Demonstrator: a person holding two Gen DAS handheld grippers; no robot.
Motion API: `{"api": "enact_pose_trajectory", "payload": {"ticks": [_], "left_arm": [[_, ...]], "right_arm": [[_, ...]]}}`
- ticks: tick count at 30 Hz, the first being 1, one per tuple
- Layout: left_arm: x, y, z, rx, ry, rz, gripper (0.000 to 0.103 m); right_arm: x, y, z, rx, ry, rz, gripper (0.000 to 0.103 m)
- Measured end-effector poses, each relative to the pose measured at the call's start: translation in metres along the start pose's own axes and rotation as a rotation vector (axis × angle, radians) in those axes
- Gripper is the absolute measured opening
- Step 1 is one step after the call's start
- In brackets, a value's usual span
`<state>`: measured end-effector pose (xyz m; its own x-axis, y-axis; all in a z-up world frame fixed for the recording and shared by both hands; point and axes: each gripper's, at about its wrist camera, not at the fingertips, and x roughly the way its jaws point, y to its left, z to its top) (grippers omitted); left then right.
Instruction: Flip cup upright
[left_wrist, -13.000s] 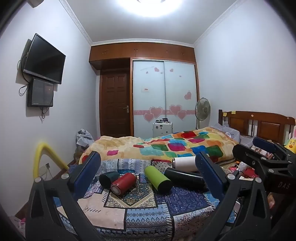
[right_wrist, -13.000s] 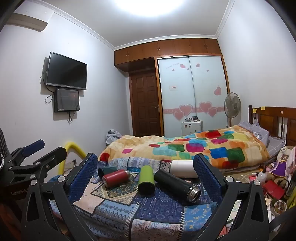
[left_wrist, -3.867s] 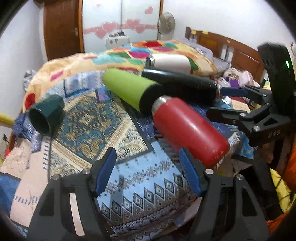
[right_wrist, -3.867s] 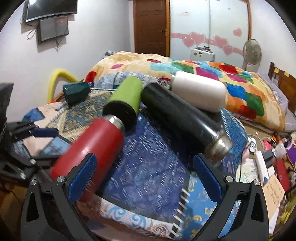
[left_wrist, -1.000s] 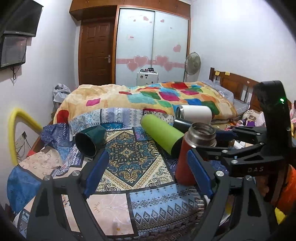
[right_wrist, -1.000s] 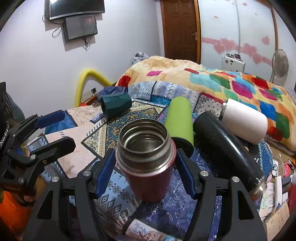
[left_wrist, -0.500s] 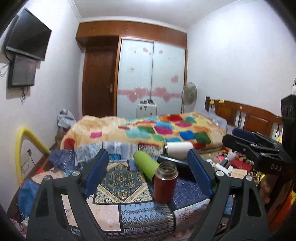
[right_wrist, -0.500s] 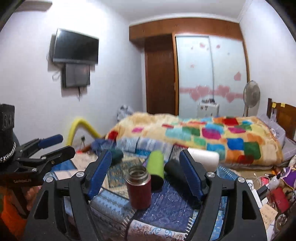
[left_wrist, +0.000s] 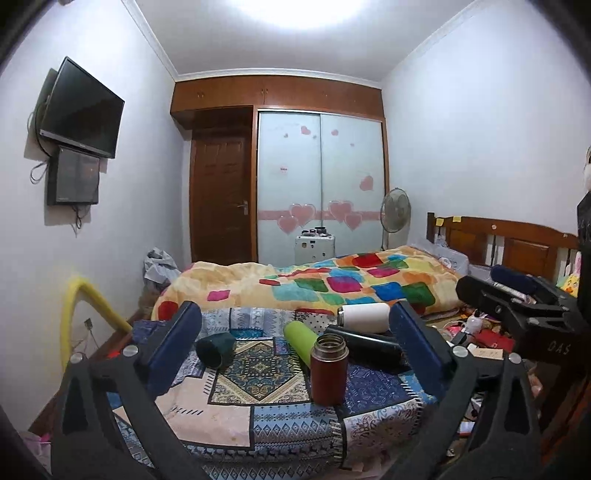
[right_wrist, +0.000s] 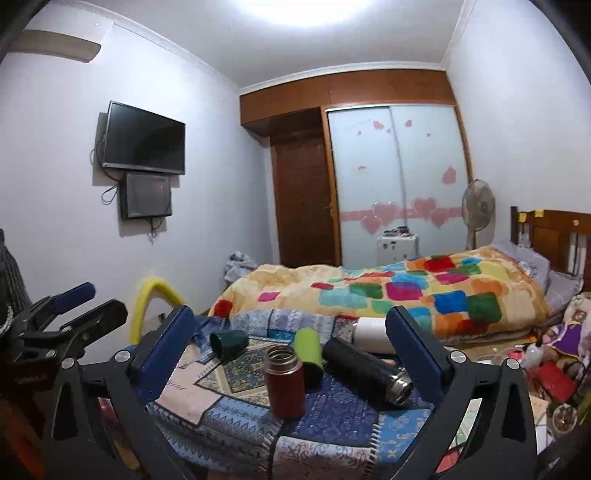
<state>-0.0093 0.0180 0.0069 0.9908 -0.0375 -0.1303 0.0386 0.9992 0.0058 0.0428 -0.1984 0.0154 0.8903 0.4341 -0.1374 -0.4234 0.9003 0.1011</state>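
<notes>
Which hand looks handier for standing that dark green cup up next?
Probably left: the dark green cup lies nearer the left gripper, whose jaws are open; the right gripper sits toward the black flask.

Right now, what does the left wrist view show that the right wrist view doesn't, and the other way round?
Only the left wrist view shows the right tool at its right edge and the full wooden headboard. Only the right wrist view shows the left tool at its left edge, the air conditioner high on the wall, and the black flask's steel mouth. Both show the red flask standing upright with its mouth open on the patterned cloth, the green flask, white flask and dark green cup lying on their sides, and the wall TV.
</notes>
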Motion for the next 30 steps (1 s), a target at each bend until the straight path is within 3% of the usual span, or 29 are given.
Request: {"api": "enact_pose_trajectory", "payload": {"ticks": [13,30], "left_arm": [[-0.0028,-0.0039,-0.0062,0.009,-0.017,0.037,0.103],[-0.0022,-0.0052,-0.0062,0.0,-0.017,0.03,0.103]], "right_arm": [[-0.01,0.0036,-0.0059,0.0,-0.001,-0.019,0.103],[-0.0095,0.0036,-0.0071,-0.005,0.006,-0.026,0.103]]}}
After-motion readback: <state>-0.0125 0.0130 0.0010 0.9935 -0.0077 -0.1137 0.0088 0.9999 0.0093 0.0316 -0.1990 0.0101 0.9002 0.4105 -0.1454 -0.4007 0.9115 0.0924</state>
